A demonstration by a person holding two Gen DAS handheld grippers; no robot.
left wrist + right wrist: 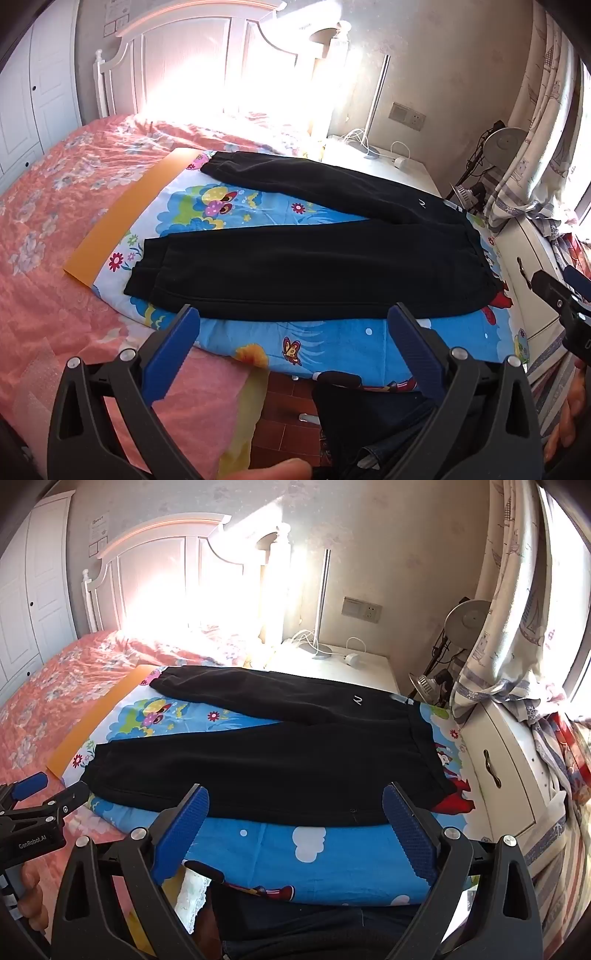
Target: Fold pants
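Black pants (314, 273) lie flat on a blue cartoon-print cloth (332, 343) on the bed, legs spread to the left, waistband to the right. They also show in the right wrist view (277, 771). My left gripper (293, 314) is open and empty, just in front of the near leg's edge. My right gripper (295, 794) is open and empty, near the near edge by the waist. The right gripper shows at the right edge of the left view (557, 291); the left gripper shows at the left of the right view (48, 794).
An orange board (129, 218) lies under the cloth's left edge on the pink floral bedspread (55, 221). A white nightstand (351, 664) with cables stands behind, a white cabinet (506, 771) at the right, curtain (517, 627) above. White headboard (184, 62) at back.
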